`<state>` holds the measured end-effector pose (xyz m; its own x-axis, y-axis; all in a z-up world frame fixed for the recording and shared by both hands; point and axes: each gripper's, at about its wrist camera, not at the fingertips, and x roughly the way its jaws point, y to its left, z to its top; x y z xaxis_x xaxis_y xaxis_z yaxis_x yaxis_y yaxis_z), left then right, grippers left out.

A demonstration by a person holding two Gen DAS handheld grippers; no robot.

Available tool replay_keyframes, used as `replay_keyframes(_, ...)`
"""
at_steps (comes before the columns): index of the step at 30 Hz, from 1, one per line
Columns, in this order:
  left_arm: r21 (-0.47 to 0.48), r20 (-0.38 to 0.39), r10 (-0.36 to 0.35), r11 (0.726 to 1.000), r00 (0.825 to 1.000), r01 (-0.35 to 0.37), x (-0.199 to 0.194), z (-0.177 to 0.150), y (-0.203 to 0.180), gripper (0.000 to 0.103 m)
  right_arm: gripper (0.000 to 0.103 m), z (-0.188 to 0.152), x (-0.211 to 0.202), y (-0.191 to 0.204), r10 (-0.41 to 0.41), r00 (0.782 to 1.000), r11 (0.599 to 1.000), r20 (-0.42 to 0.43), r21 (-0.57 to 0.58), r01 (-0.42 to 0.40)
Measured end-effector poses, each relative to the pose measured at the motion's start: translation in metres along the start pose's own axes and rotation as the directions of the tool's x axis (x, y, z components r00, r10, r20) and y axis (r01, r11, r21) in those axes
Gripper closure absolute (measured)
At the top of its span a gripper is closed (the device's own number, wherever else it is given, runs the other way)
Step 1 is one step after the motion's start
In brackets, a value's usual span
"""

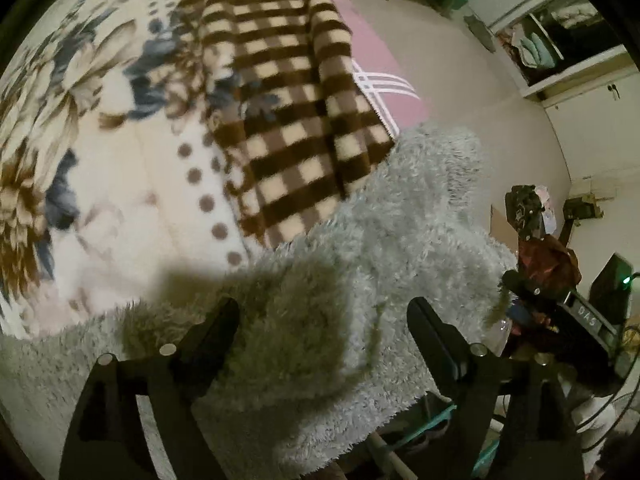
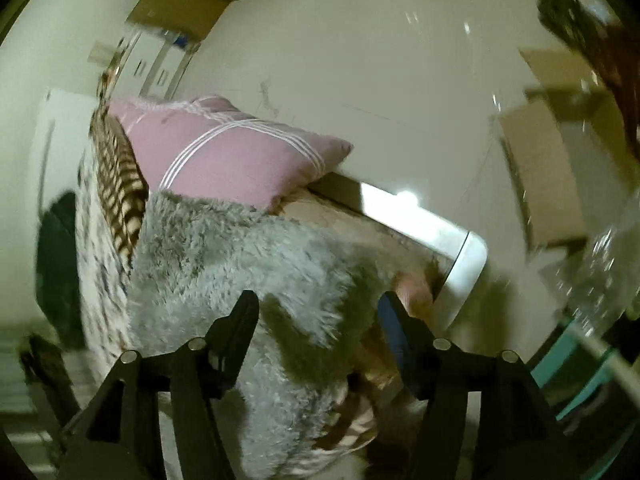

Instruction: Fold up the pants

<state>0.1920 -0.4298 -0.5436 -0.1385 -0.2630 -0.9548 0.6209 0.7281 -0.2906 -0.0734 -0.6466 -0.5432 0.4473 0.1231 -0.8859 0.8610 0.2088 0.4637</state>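
— Both claws stand spread wide and grip nothing: the left claw [image 1: 322, 322] hovers over a shaggy grey fabric [image 1: 400, 240], and the right claw [image 2: 318, 312] hangs above the same grey pile [image 2: 224, 248] from the other side.

— So where are the pants?

— That is hard to pin down. The fluffy grey piece lies bunched on the bed [image 1: 120, 200], partly over the floral blanket, its near edge drooping off the side. It may be the pants (plush lounge ones, perhaps), but neither view shows a waistband or separate legs. A brown checked fleece [image 1: 288, 120] lies beside it, touching it, and could equally be a garment.

— And the folding?

— Seemingly not begun. The grey piece looks rumpled, with no crease or squared edge. What remains, judging from this, is nearly everything: taking hold, spreading it flat, then folding. The pink pillow [image 2: 224, 160] sits behind, at the head of the bed.
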Motion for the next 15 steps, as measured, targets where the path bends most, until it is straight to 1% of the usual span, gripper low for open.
replay_keyframes(2,-0.014,0.007,0.013,1.000,1.000,-0.013,0.001,0.000,0.004,0.017,0.037,-0.003,0.012,-0.012,0.046,0.998,0.998,-0.042,0.055,-0.044)
replay_keyframes(4,-0.021,0.006,0.029,0.999,1.000,-0.029,0.004,-0.001,0.009,0.017,0.037,-0.004,0.035,-0.016,0.087,0.991,0.993,-0.101,0.084,-0.078)
replay_keyframes(5,-0.026,0.007,0.035,0.999,0.999,-0.035,0.005,-0.001,0.011,0.017,0.037,-0.003,0.039,-0.014,0.091,0.991,0.993,-0.101,0.082,-0.083)
replay_keyframes(6,-0.029,0.011,0.041,0.999,0.999,-0.041,0.004,-0.002,0.010,0.017,0.046,-0.003,0.045,-0.010,0.102,0.991,0.994,-0.091,0.059,-0.097)
replay_keyframes(7,-0.032,0.016,0.046,0.998,0.999,-0.046,0.003,-0.004,0.011,0.017,0.080,-0.002,0.047,-0.004,0.117,0.991,0.993,-0.068,0.022,-0.116)
replay_keyframes(8,-0.036,0.020,0.047,0.998,0.999,-0.046,0.002,-0.005,0.012,0.017,0.088,-0.002,0.045,0.002,0.102,0.994,0.995,-0.035,-0.013,-0.102)
replay_keyframes(9,-0.039,0.026,0.047,0.998,0.999,-0.046,0.000,-0.007,0.013,0.017,0.089,-0.002,0.040,0.008,0.087,0.996,0.996,0.001,-0.038,-0.087)
replay_keyframes(10,-0.040,0.031,0.049,0.998,0.998,-0.048,-0.002,-0.010,0.013,0.017,0.091,-0.004,0.029,0.012,0.094,0.994,0.994,0.052,-0.053,-0.091)
replay_keyframes(12,-0.046,0.040,0.057,0.997,0.998,-0.055,-0.003,-0.015,0.017,0.017,0.091,-0.008,0.012,0.011,0.096,0.989,0.995,0.112,-0.030,-0.093)
replay_keyframes(14,-0.058,0.036,0.059,0.997,0.998,-0.057,-0.002,-0.019,0.025,0.017,0.090,-0.013,0.010,0.002,0.131,0.986,0.991,0.098,0.008,-0.133)
replay_keyframes(15,-0.068,0.027,0.059,0.996,0.998,-0.057,0.001,-0.021,0.027,0.017,0.084,-0.016,0.018,-0.004,0.163,0.985,0.986,0.055,0.028,-0.165)
